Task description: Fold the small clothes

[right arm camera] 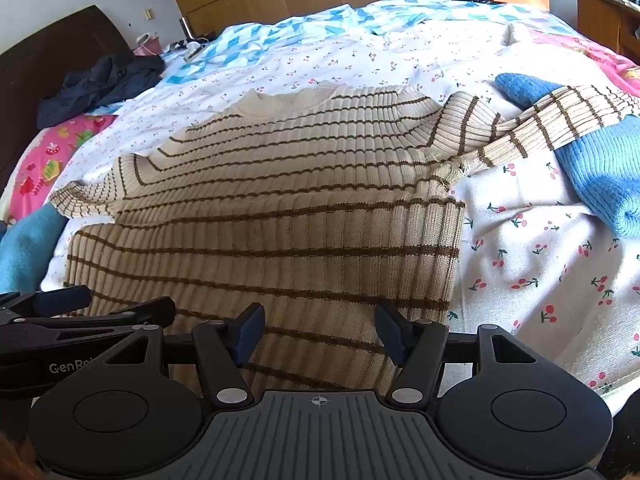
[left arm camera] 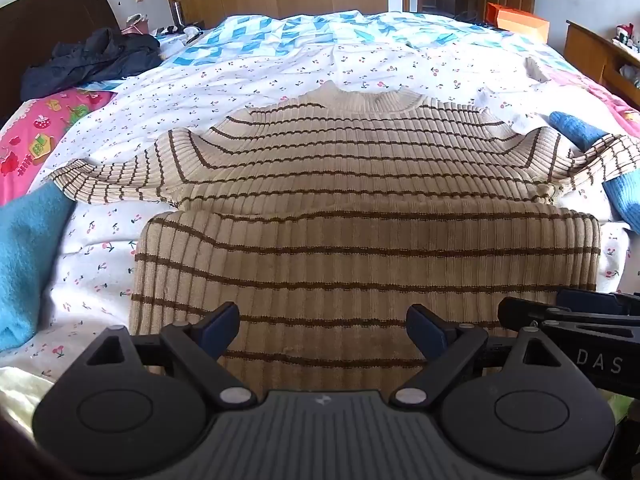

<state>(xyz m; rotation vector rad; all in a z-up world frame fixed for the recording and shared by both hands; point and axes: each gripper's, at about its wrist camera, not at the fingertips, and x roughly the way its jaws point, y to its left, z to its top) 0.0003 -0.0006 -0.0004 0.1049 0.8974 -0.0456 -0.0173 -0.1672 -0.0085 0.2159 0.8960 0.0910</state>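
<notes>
First fold looks done: I see the striped sweater [left arm camera: 360,184] on the bed [left arm camera: 280,60] with its hem doubled up toward 12 o'clock, sleeves unfolded at 9 and 3; left gripper [left arm camera: 323,330] and right gripper [right arm camera: 320,334] both spread, holding nothing.

left claw [left arm camera: 323,330] and right claw [right arm camera: 320,334] side by side, both agape

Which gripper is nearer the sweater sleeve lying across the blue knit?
Right. The right gripper hovers open over the striped sweater's hem on the side of that sleeve; the left gripper, also open, sits beside it, farther away.
</notes>
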